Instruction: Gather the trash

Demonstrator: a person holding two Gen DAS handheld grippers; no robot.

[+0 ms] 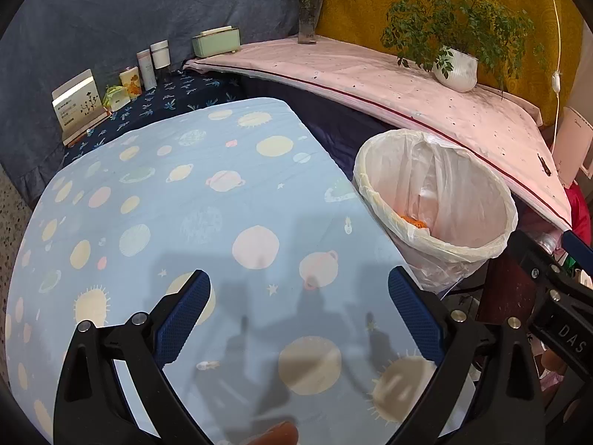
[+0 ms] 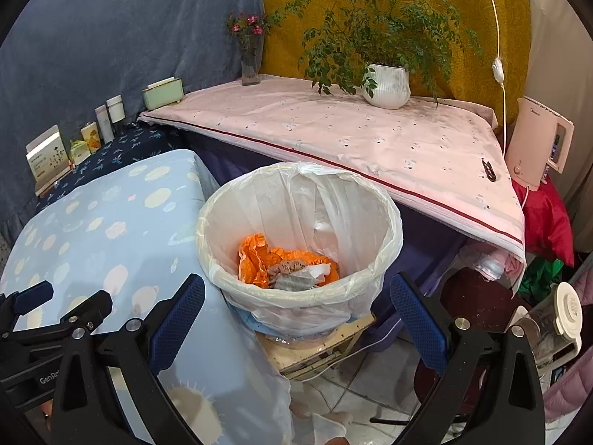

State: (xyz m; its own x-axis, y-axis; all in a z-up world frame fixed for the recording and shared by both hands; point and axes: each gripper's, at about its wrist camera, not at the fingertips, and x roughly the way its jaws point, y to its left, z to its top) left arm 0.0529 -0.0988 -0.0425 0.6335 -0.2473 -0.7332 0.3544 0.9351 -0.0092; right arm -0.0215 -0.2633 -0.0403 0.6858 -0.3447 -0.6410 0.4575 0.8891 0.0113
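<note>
A white bin (image 2: 385, 230) lined with a clear plastic bag stands beside the table with the light blue planet-print cloth (image 1: 178, 200). Inside lie crumpled orange wrapping (image 2: 259, 256), a brownish scrap and a grey piece (image 2: 292, 282). My right gripper (image 2: 296, 315) hangs open just in front of the bin's near rim, nothing between its blue pads. My left gripper (image 1: 298, 307) is open over the bare blue cloth, empty. The bin (image 1: 478, 200) shows at the right of the left wrist view, with a bit of orange inside. The left gripper's black frame (image 2: 48, 315) shows at the lower left of the right wrist view.
A pink-clothed shelf (image 2: 333, 133) behind the bin carries a potted plant (image 2: 385, 85), a vase of flowers (image 2: 250, 59) and a green box (image 2: 163, 92). Bottles and cartons (image 1: 144, 70) line the dark blue ledge. A pink kettle (image 2: 537, 148) stands at right. The bin rests on a wooden stool (image 2: 315, 348).
</note>
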